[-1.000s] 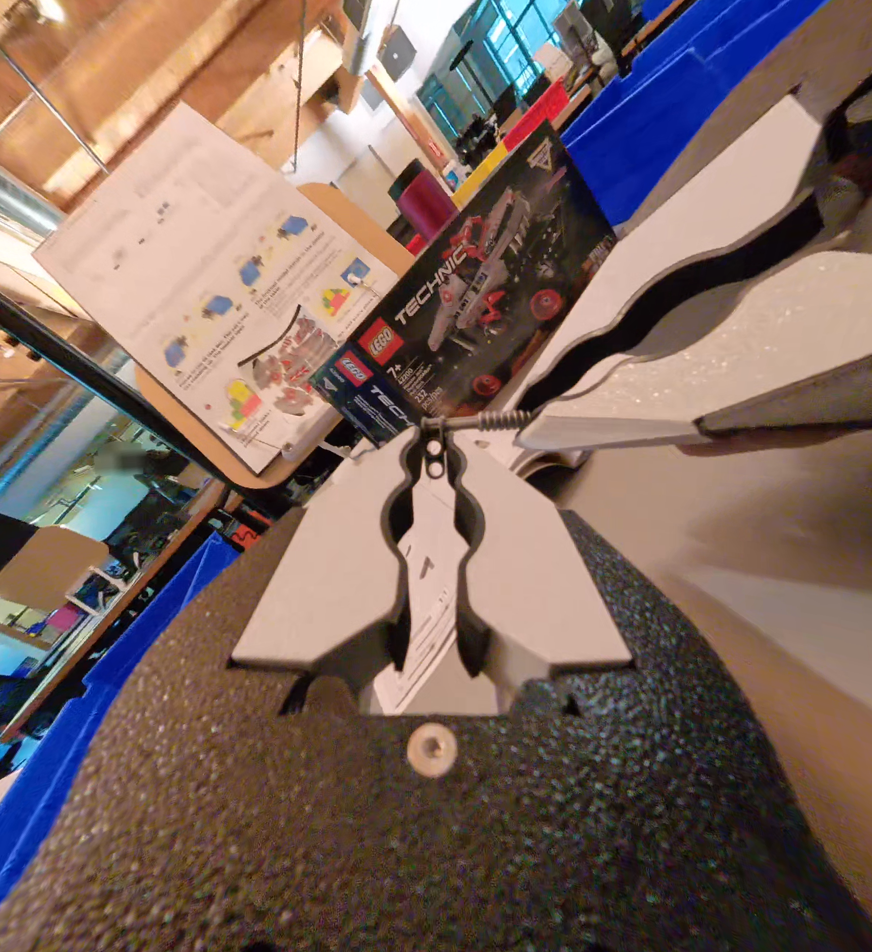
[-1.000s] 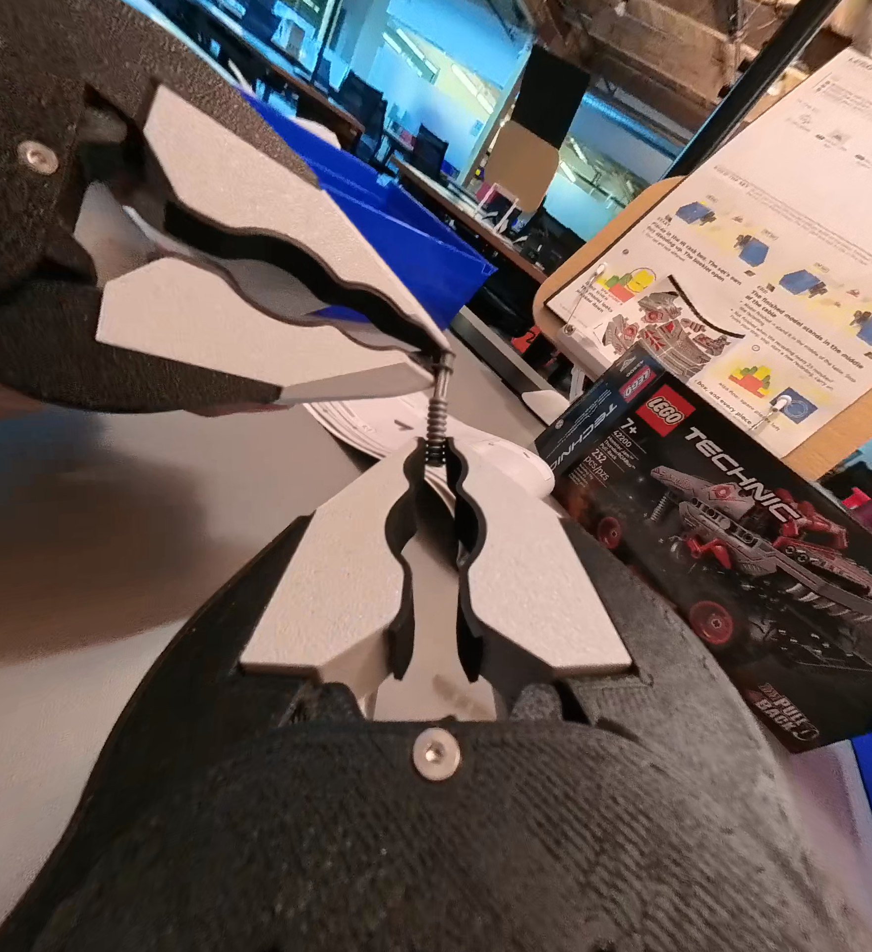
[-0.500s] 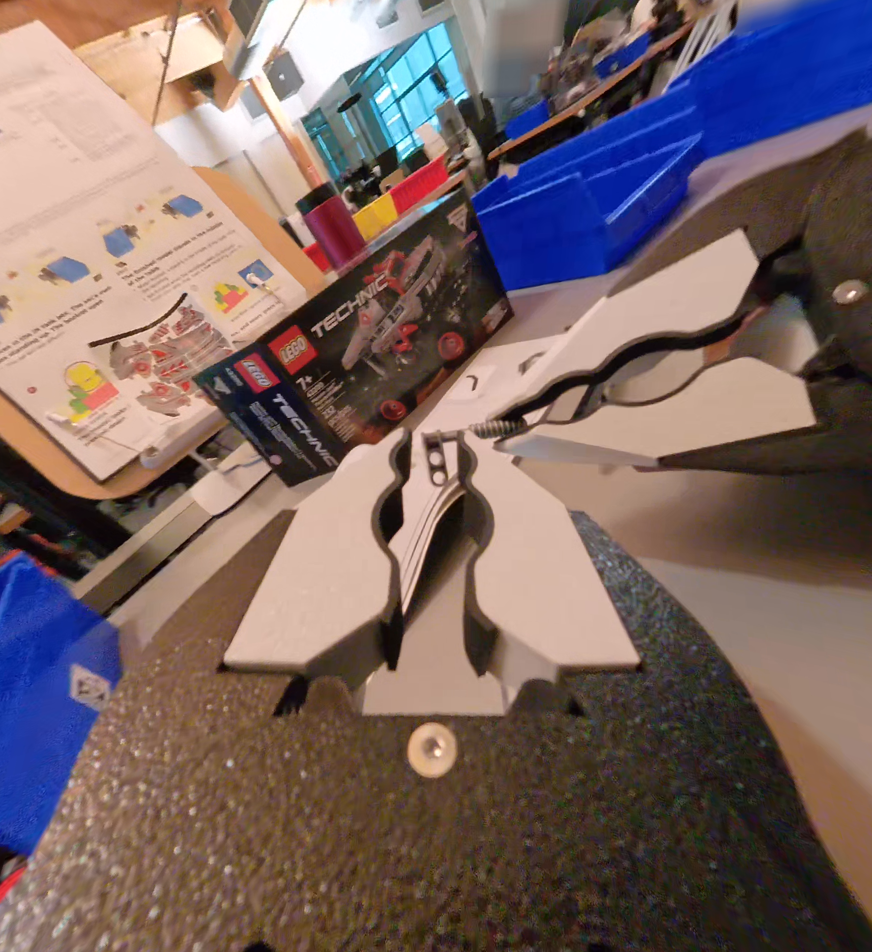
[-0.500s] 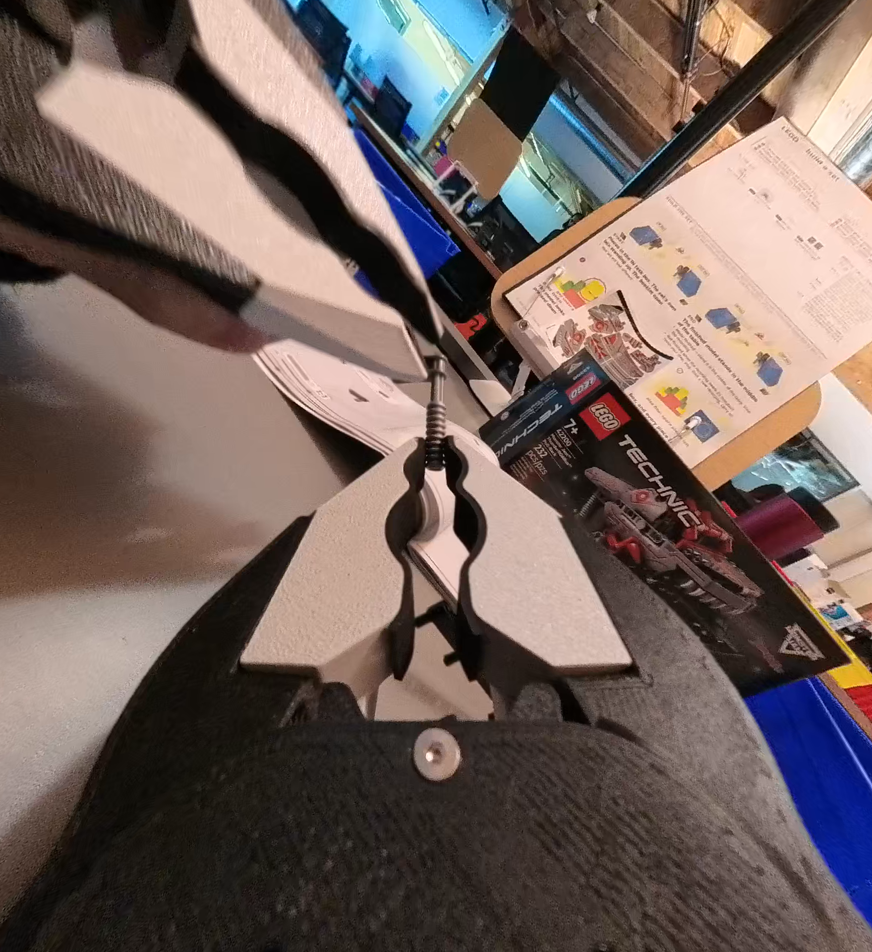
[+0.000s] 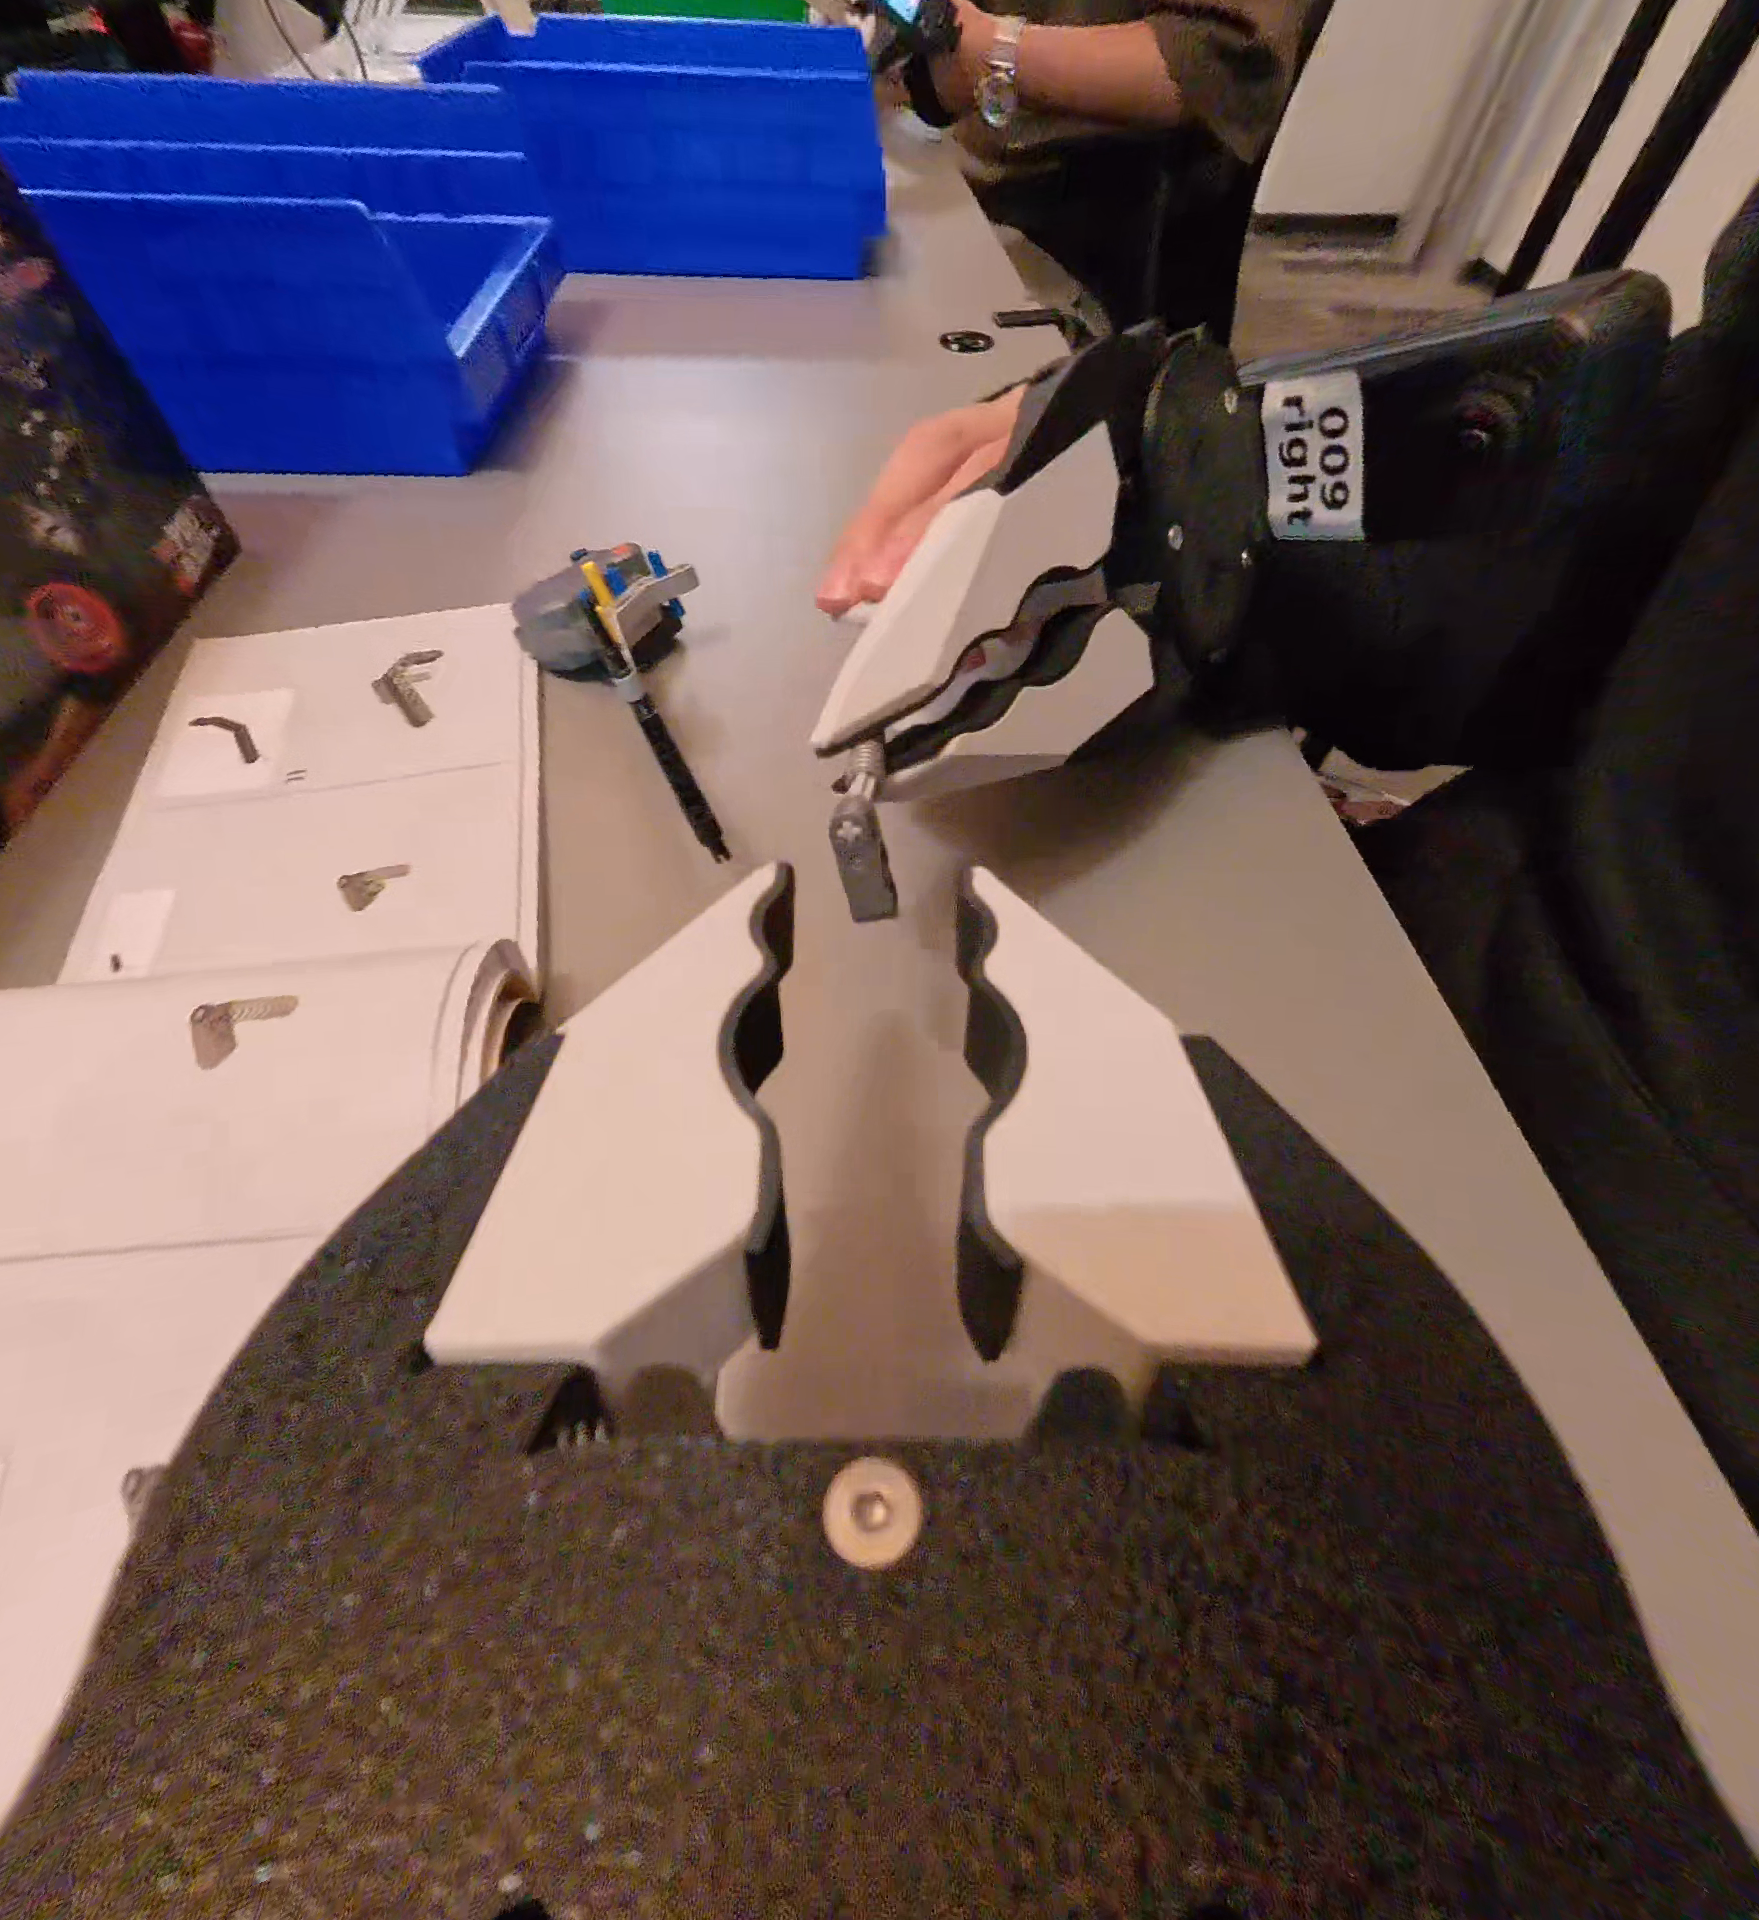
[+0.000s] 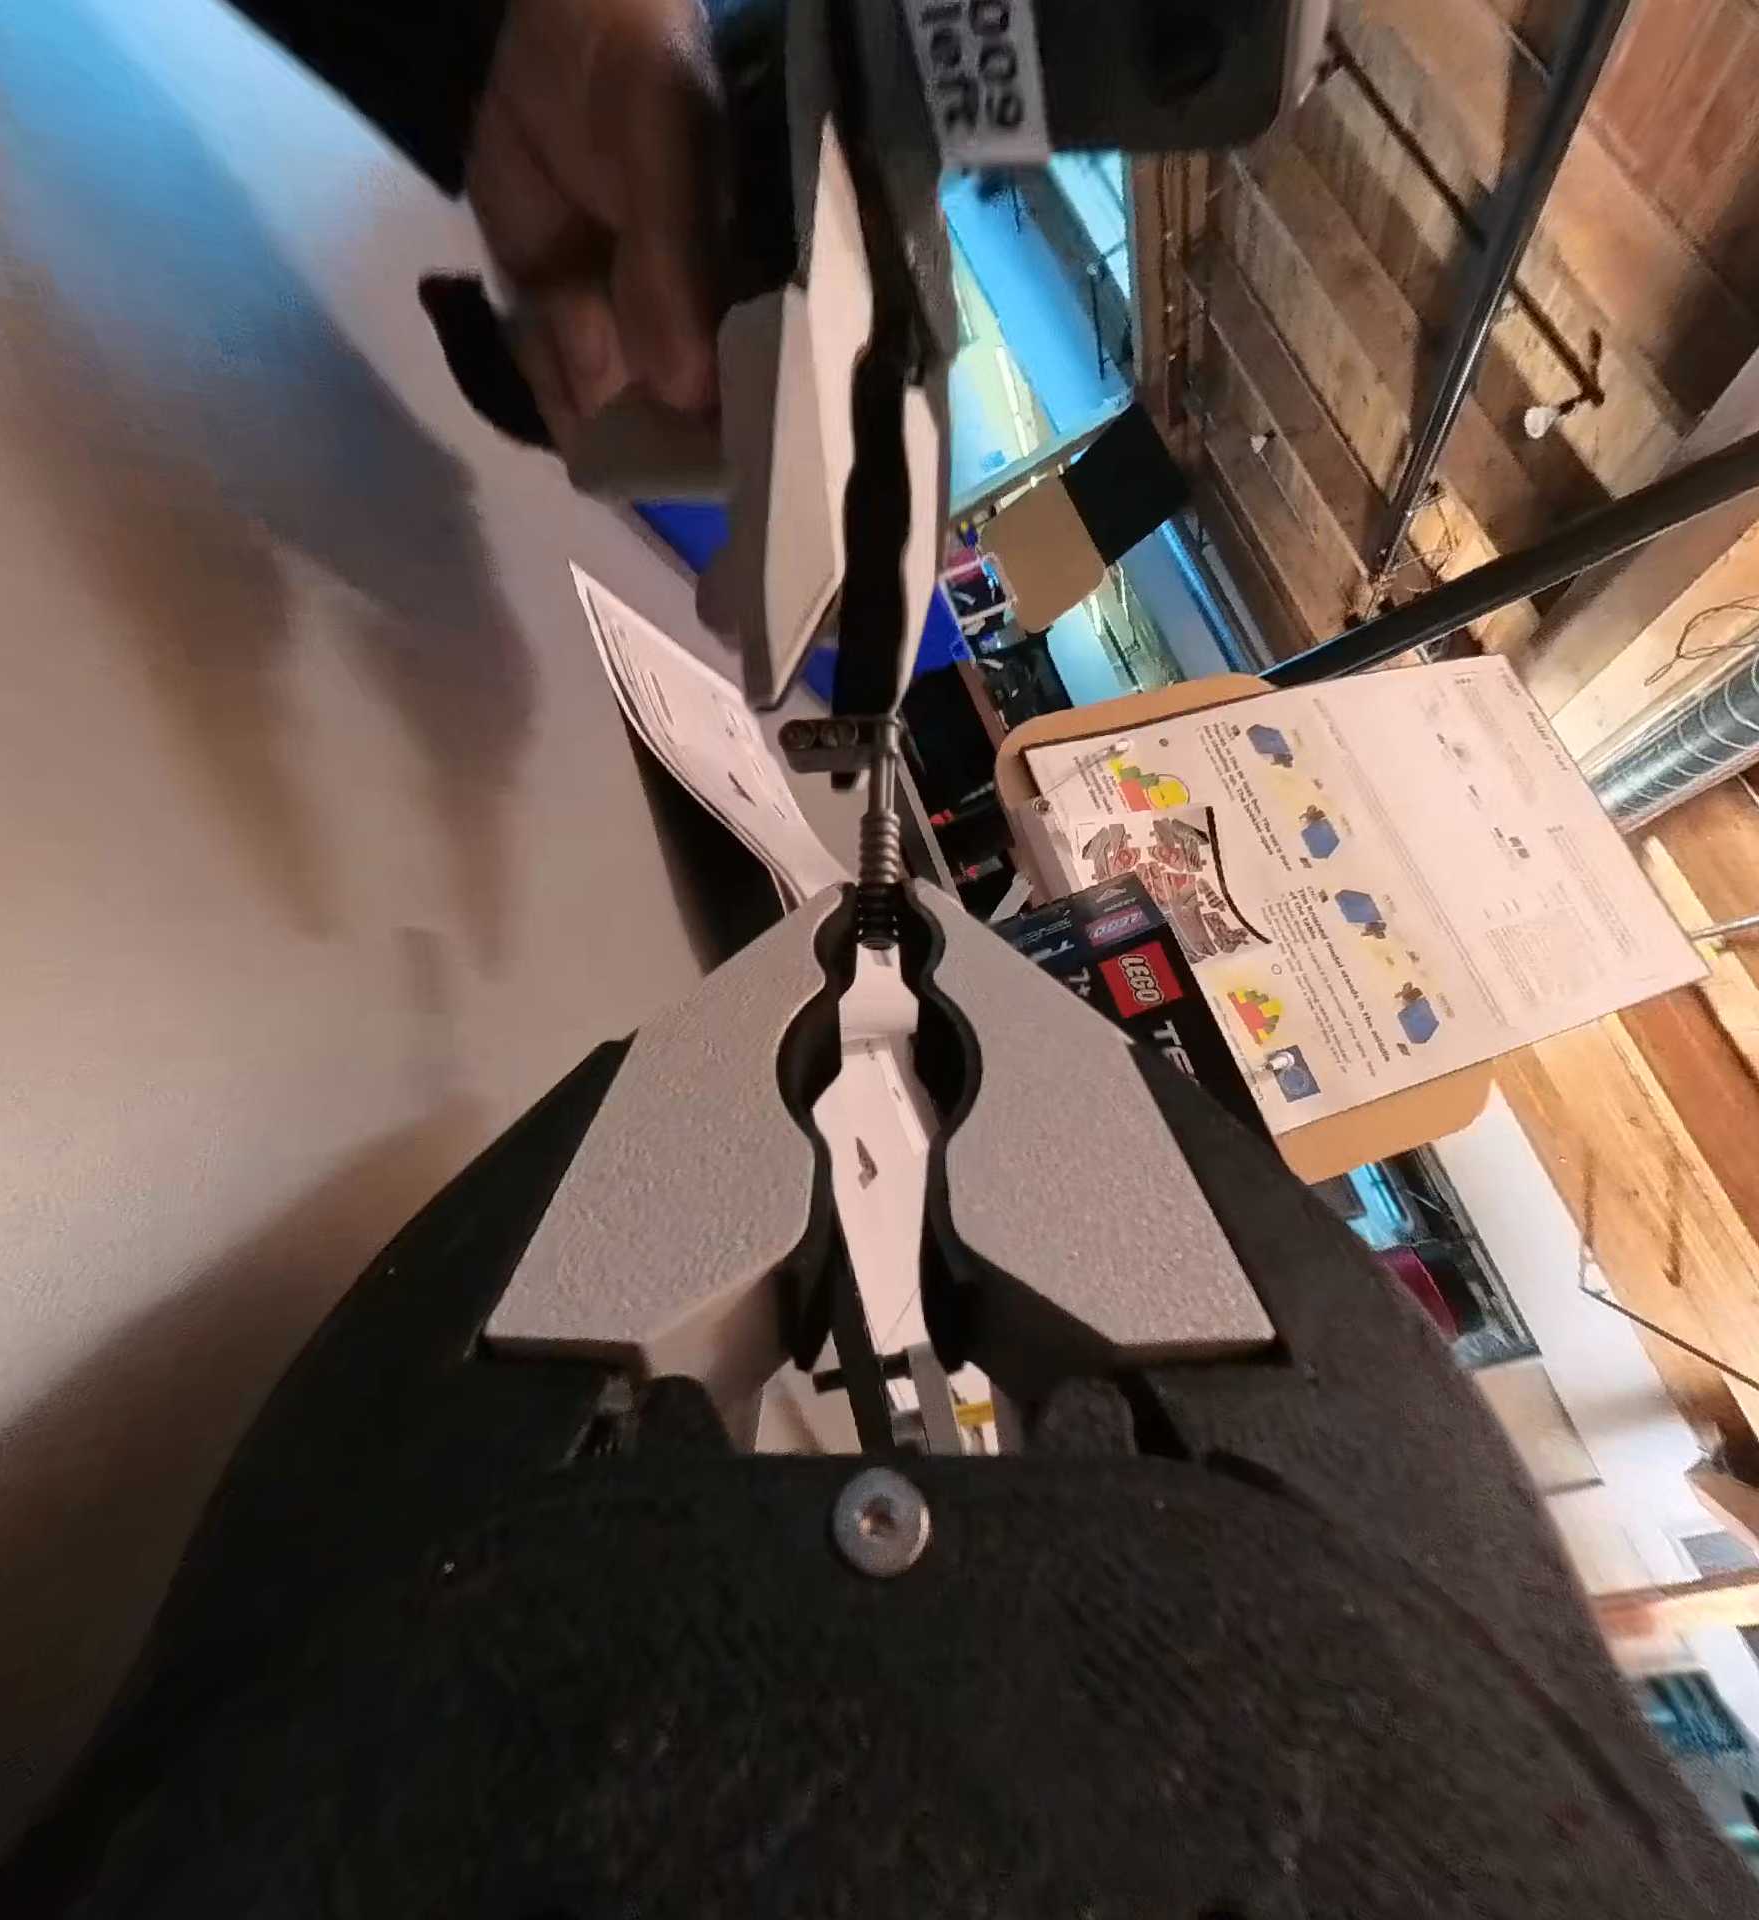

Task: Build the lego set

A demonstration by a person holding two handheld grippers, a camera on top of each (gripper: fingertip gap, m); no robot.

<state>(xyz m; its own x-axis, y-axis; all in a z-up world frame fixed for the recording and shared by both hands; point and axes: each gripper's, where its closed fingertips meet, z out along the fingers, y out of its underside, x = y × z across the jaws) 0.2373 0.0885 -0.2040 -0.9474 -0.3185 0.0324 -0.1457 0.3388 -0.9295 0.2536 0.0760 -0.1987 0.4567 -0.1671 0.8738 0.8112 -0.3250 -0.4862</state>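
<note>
My right gripper [image 6: 880,906] is shut on a small metal spring part [image 6: 880,840] with a dark grey connector [image 6: 828,740] on its far end. In the left wrist view this gripper [image 5: 854,753] comes in from the right, and the spring and connector [image 5: 862,862] hang from its tips above the table. My left gripper [image 5: 873,881] is open and empty, its fingers either side of the connector and apart from it. A partly built grey, blue and yellow assembly [image 5: 605,618] with a black axle [image 5: 677,769] lies on the table beyond.
An open instruction booklet [image 5: 314,831] lies at the left. The set's box [image 5: 23,468] stands at far left, with blue bins [image 5: 335,312] behind. Another person's arm [image 5: 1062,62] is at the far end. The table edge [image 5: 1426,987] runs along the right. My two grippers' fingertips are within a few centimetres of each other.
My left gripper has opened and let go of the grey connector, which stays on the spring in my right gripper. The left view has tipped down toward the table.
</note>
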